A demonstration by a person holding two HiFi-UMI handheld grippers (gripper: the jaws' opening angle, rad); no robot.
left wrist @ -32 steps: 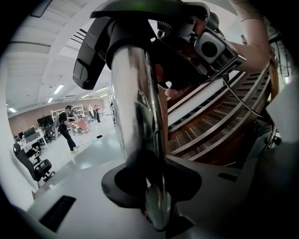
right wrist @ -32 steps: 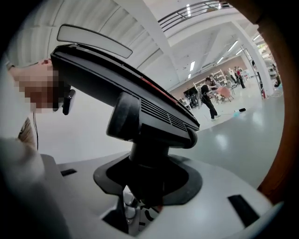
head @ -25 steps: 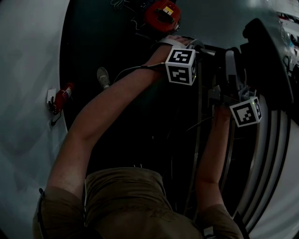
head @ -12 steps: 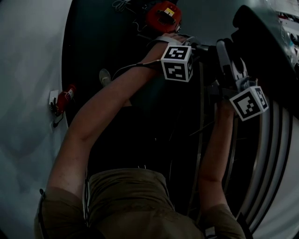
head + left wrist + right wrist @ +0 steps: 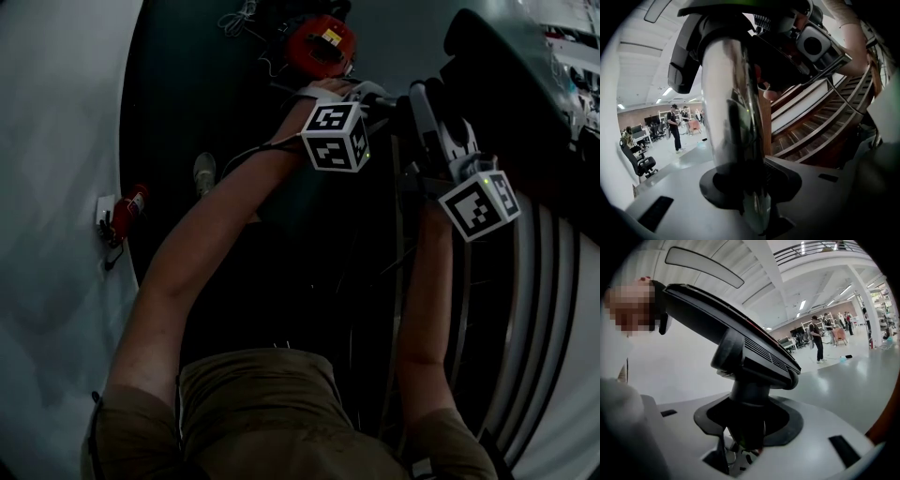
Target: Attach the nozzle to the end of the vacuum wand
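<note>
In the left gripper view a shiny metal vacuum wand (image 5: 733, 108) rises straight out of my left gripper (image 5: 751, 190), which is shut on it. The black floor nozzle (image 5: 740, 341) fills the right gripper view; my right gripper (image 5: 746, 437) is shut on its round neck. Seen from the head view, the left gripper (image 5: 364, 97) and right gripper (image 5: 433, 111) sit close together, with the dark nozzle (image 5: 497, 66) beyond them. The nozzle's dark end (image 5: 686, 65) shows beside the wand's top. Whether they are joined I cannot tell.
A red vacuum body (image 5: 322, 42) with a cable lies on the dark floor ahead. Curved steps with rails (image 5: 548, 309) run along the right. A small red object (image 5: 127, 208) lies at the left wall. People (image 5: 816, 338) stand far off in the hall.
Both grippers have shifted left and slightly up in the head view, carrying wand and nozzle along. The nozzle's dark shape moved left with them.
</note>
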